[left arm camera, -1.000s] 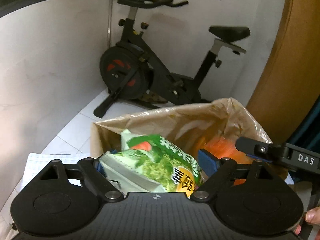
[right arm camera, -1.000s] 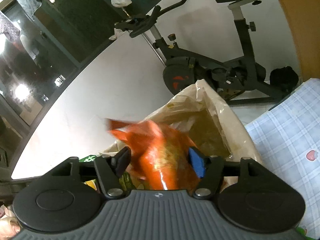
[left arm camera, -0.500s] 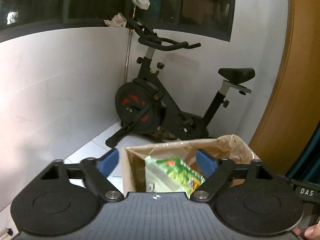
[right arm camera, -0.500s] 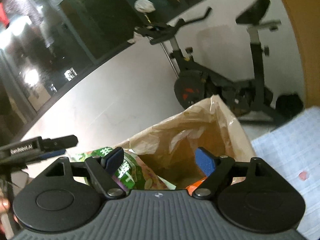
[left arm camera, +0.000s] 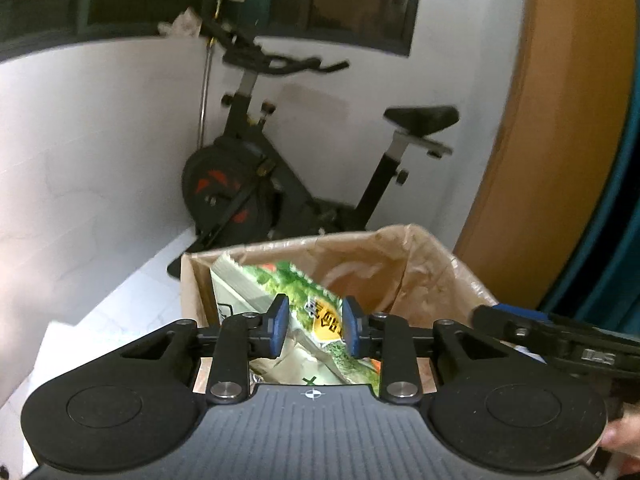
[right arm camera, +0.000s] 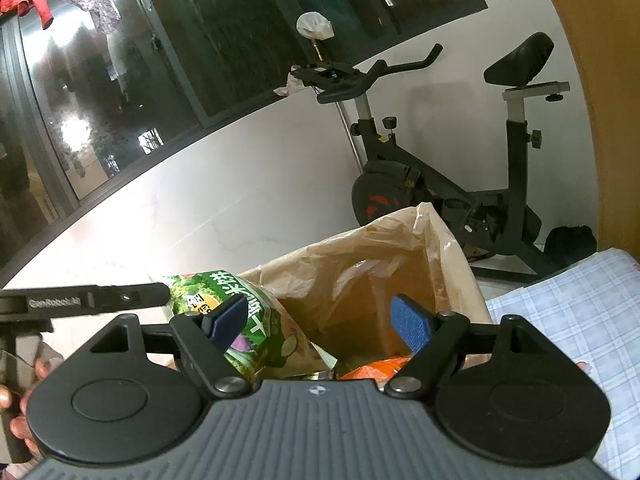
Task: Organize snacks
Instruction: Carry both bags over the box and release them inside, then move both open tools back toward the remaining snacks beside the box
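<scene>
Snack bags dropped into the lined box.
The left gripper is closing on nothing above the green bag; the right gripper hangs open over the box.

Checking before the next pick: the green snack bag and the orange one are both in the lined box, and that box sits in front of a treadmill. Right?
Nearly. The green snack bag and orange bag are in the lined box, but an exercise bike stands behind it, not a treadmill, as the right wrist view shows.
</scene>
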{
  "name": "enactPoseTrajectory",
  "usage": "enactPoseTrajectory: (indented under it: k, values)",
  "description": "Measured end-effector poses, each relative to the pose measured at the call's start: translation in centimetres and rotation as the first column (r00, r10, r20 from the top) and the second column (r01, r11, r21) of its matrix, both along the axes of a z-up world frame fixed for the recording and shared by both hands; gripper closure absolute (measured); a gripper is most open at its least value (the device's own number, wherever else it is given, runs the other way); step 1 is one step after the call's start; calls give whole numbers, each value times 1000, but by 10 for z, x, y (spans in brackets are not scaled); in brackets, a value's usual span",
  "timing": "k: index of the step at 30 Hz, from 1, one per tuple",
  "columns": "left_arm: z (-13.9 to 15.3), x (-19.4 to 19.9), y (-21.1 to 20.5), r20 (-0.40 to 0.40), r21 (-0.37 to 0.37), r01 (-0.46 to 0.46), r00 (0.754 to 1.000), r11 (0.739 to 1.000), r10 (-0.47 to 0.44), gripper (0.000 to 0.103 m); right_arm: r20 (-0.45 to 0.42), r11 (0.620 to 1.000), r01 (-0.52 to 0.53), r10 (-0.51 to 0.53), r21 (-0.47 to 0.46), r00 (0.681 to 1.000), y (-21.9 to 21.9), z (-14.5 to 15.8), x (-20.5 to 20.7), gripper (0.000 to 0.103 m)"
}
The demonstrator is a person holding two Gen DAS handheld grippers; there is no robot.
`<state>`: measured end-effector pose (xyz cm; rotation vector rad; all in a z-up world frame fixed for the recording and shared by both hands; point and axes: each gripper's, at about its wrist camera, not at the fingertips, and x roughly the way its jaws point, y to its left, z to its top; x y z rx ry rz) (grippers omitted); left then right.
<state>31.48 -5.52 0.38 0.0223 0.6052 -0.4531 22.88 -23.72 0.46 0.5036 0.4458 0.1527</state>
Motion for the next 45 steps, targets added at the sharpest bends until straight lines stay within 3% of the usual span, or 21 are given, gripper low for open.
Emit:
enactPoseTrajectory:
  k: [4, 8, 12, 14, 16, 20, 25, 35, 41, 45]
  values:
    - [-25, 26, 1, -132, -41, -60, 990, 997, 54, 79, -7, 1000, 5, -5, 2, 1000, -3, -1, -2, 22]
    - [-53, 33, -15, -234, 34, -44, 971, 998, 50, 79, -14, 1000, 13, -13, 2, 1000, -8, -2, -5, 22]
    - [-45, 18, -7, -185, -16, -50, 982, 999, 46, 76, -13, 1000, 21, -21, -1, 1000, -12, -2, -10, 22]
    - [-31, 9, 2, -148, -44, -50, 988, 998, 43, 65, -11, 1000, 22, -22, -8, 1000, -12, -1, -12, 22]
    - [-17, -4, 6, -87, -42, -52, 995, 998, 48, 60, -14, 1000, 26, -26, -11, 1000, -15, 0, -15, 22]
    - [7, -26, 22, 7, -30, -77, 997, 997, 77, 60, -3, 999, 37, -37, -10, 999, -20, 0, -21, 22]
    - [10, -61, 49, 64, -40, -125, 990, 991, 127, 54, 23, 996, 42, -40, -74, 999, -21, 0, -40, 22]
    - [-27, -116, 113, 22, -101, -259, 965, 961, 262, 52, 74, 979, 7, 9, -204, 997, -16, -24, -86, 22]
    - [-68, -145, 125, -24, -81, -311, 950, 947, 310, 52, 36, 958, -18, 30, -286, 999, -6, -56, -103, 22]
    - [-102, -152, 126, -102, -83, -326, 943, 942, 317, 52, -17, 949, -32, 28, -314, 999, 2, -81, -109, 22]
